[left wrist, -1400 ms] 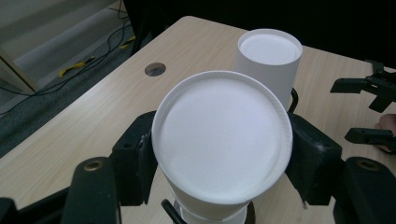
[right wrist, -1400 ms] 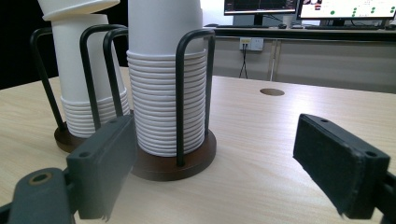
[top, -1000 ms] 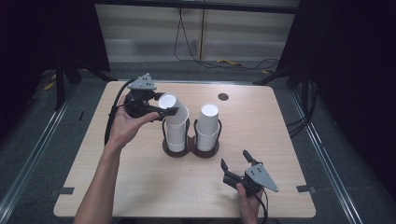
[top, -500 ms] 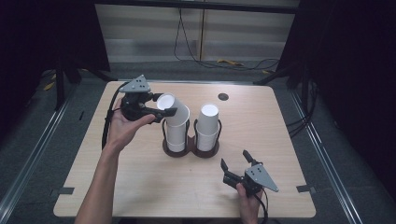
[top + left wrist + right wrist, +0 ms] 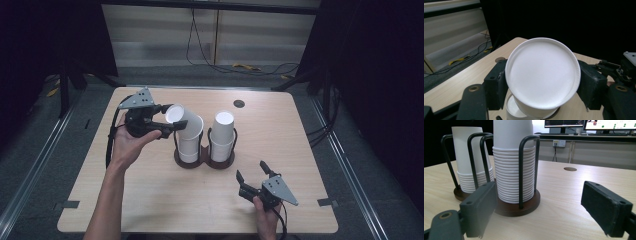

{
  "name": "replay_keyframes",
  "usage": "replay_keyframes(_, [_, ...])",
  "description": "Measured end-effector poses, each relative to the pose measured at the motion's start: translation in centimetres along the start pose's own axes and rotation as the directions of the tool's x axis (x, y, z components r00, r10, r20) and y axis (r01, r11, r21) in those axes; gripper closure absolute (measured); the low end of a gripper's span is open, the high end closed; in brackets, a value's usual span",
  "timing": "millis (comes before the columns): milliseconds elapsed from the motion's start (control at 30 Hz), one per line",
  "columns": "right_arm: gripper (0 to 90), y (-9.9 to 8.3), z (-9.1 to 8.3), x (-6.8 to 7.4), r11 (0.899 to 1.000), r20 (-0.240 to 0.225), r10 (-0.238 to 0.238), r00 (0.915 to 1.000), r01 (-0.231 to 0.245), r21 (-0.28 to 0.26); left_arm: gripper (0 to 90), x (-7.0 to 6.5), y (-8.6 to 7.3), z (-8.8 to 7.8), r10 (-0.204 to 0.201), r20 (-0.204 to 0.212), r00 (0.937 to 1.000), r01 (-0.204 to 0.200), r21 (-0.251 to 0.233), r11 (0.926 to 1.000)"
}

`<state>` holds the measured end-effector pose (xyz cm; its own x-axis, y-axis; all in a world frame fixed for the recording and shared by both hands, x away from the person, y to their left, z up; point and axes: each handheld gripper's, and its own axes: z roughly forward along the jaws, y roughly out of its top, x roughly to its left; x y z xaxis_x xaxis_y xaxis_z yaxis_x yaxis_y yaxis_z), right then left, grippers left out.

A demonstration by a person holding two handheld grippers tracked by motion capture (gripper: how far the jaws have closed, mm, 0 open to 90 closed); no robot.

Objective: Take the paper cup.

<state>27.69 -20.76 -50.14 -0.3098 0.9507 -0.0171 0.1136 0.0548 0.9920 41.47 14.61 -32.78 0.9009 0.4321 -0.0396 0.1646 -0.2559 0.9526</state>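
From the high view, the person's left gripper (image 5: pixel 167 125) is clamping a white paper cup (image 5: pixel 180 120), turned upside down, at the top of the left stack of white paper cups (image 5: pixel 189 142). That stack is sitting in the left bay of a dark brown double cup holder with black wire hoops (image 5: pixel 204 161), near the middle of the pale wooden table (image 5: pixel 150 200). The held cup is tilting: its closed base is pointing toward ten o'clock, its open mouth toward four o'clock and down onto the stack, so its long axis is running along that slant. The right stack of white paper cups (image 5: pixel 221 136) is standing upright at three o'clock from it. The right gripper (image 5: pixel 250 177) is resting near the table's front edge, at five o'clock from the holder, well apart from the cups; the left hand is the one on the job.

In the left gripper view, the cup's round white base (image 5: pixel 543 72) is facing the camera, with one black pad pressing on each flank at nine and three o'clock. The stack is showing just beneath it at six o'clock.

In the right gripper view, the jaws are standing wide with nothing between them. The holder (image 5: pixel 516 207) is lying at eleven o'clock, both stacks upright.
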Motion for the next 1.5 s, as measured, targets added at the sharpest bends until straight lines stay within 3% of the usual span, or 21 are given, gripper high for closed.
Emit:
replay_keyframes(200, [13.4,0.0,0.0,0.0,1.000,-0.002,-0.002,1.0000,0.002,0.003,34.1,-0.7,-0.5,-0.5,0.004,0.018,0.9998,-0.003,-0.018,0.9998])
replay_keyframes(533, [13.3,0.1,0.1,0.0,1.000,-0.006,0.000,1.0000,0.001,0.013,34.1,-2.0,-1.8,-0.5,-0.023,0.062,0.9978,0.028,-0.067,0.9974])
replay_keyframes(767, [13.2,0.1,0.3,0.1,1.000,-0.024,-0.001,0.9997,0.001,0.019,34.1,-2.9,-3.1,0.3,-0.014,0.082,0.9965,0.017,-0.036,0.9992])
replay_keyframes(867, [13.4,0.2,0.5,0.2,0.999,-0.090,-0.002,0.9960,0.007,0.049,34.1,-3.2,-3.6,0.6,-0.009,0.095,0.9954,0.012,-0.028,0.9995])
replay_keyframes(933, [13.4,0.2,0.6,0.3,0.998,-0.104,-0.014,0.9944,0.020,0.058,34.0,-3.3,-3.8,0.6,-0.009,0.099,0.9951,0.012,-0.029,0.9995])
replay_keyframes(1100, [13.2,0.4,0.9,1.0,0.995,-0.197,-0.026,0.9801,0.045,0.093,34.0,-3.9,-4.9,1.0,-0.007,0.115,0.9933,0.008,-0.007,0.9999])
replay_keyframes(1167, [13.2,0.4,0.8,1.1,0.994,-0.212,-0.022,0.9771,0.044,0.098,34.1,-4.0,-5.0,1.0,-0.003,0.117,0.9931,0.004,-0.004,1.0000])
replay_keyframes(1233, [13.2,0.5,0.8,1.2,0.993,-0.255,-0.015,0.9668,0.045,0.112,34.0,-4.2,-5.4,1.2,-0.010,0.126,0.9920,0.010,0.001,1.0000])
replay_keyframes(1267, [13.3,0.7,0.8,1.3,0.993,-0.304,-0.008,0.9526,0.044,0.112,33.9,-4.3,-5.6,1.2,-0.011,0.140,0.9900,0.012,-0.006,0.9999])
replay_keyframes(1300, [13.3,0.8,0.8,1.5,0.993,-0.324,-0.009,0.9459,0.048,0.112,33.9,-4.3,-5.7,1.2,-0.010,0.145,0.9894,0.011,-0.002,0.9999])
replay_keyframes(1333, [13.3,0.8,0.8,1.5,0.993,-0.324,-0.009,0.9459,0.048,0.112,33.9,-4.3,-5.7,1.2,-0.010,0.145,0.9894,0.011,-0.002,0.9999])
replay_keyframes(1367, [13.3,0.9,0.9,1.7,0.992,-0.365,-0.021,0.9308,0.065,0.108,33.9,-4.5,-6.1,1.3,-0.011,0.142,0.9898,0.010,0.006,0.9999])
replay_keyframes(1500, [13.4,1.0,1.0,2.1,0.991,-0.387,-0.024,0.9216,0.073,0.114,33.9,-4.6,-6.7,1.6,-0.020,0.157,0.9875,0.019,0.011,0.9998])
